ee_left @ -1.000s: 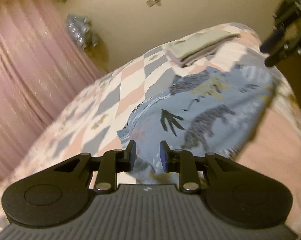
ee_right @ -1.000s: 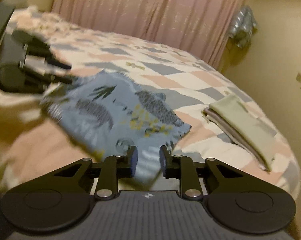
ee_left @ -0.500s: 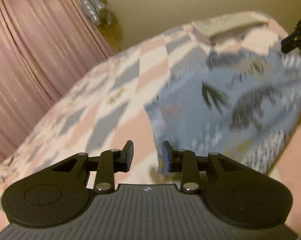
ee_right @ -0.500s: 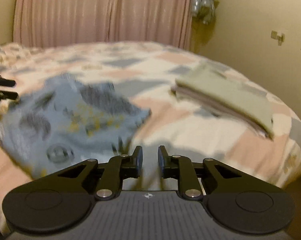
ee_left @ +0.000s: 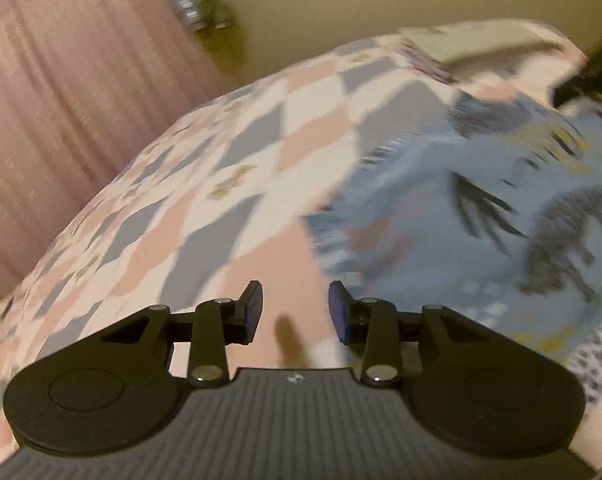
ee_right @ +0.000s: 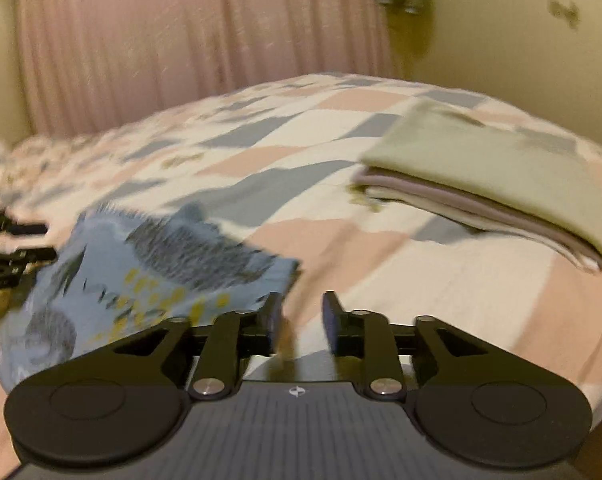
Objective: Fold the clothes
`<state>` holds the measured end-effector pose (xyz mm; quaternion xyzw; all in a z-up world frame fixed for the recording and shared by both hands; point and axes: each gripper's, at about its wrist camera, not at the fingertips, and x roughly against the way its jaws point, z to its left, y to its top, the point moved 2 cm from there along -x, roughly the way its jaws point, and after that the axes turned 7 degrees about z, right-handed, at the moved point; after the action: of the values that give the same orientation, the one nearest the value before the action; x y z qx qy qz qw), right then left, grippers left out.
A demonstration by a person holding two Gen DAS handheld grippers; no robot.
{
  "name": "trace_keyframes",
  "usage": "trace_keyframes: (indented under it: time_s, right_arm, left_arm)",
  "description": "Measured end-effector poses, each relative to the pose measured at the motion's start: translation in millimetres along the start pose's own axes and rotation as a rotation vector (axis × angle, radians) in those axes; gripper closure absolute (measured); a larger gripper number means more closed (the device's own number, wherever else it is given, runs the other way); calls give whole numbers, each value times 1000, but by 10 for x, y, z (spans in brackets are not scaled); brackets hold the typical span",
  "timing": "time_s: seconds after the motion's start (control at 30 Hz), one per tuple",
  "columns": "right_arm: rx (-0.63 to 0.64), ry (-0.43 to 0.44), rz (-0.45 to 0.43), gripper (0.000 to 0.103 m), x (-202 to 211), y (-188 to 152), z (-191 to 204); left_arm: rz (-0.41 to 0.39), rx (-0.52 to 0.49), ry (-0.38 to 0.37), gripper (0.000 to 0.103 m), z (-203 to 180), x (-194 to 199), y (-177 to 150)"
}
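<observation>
A blue garment [ee_left: 481, 216] printed with grey animals lies flat on the checked bedspread [ee_left: 241, 184], to the right of my left gripper [ee_left: 295, 308]. That gripper is open, with only the bedspread showing between its fingers. In the right wrist view the same garment [ee_right: 161, 272] lies left of my right gripper [ee_right: 301, 320], which is also open and holds nothing. The garment's near corner reaches just left of its left finger. Each gripper shows in the other's view: the right gripper [ee_left: 589, 76] beyond the garment, the left gripper [ee_right: 9, 248] at its far-left edge.
A folded stack of clothes [ee_right: 489, 164], pale green on top, sits on the bed near its far right edge and shows as the stack [ee_left: 469, 42] in the left wrist view. A pink curtain [ee_right: 181, 40] hangs behind the bed. Both views are motion-blurred.
Both grippers let go of the blue garment's edge and drew back from it, the left swinging left, the right swinging right. The garment now lies on the bed.
</observation>
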<state>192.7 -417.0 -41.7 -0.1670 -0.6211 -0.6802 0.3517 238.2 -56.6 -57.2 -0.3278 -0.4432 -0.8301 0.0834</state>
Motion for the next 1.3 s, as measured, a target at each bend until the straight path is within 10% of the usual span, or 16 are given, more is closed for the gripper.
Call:
trace_keyframes:
  time_s: [0.2,0.4,0.47,0.5,0.7,1.0,1.3]
  right_arm:
    - [-198,159,12,54,-128,149,-188]
    - [-242,175,69,54,-379,167,-173]
    - [-265,224,72,97,-419,154,-163]
    - [-268,239,75,99,-431,153,-146]
    - [-219,218,-27,101,-292,327,-52]
    - [-192,170,38,94,-556,311,-92]
    - [-62,75,-96,85,12,285,202]
  left_arm:
    - [15,381,-359,59,456,-242,191]
    - [125,360,-425,63,343,-526,230]
    - [115,384,-466,89,353,-505,205]
    - [111,394,-481,94,360,-495,193]
    - [-23,441,-404,101,518,-258,188]
    - [45,476,-362,96,504,-466,66]
    - [6,383,-148,95,589,43,95]
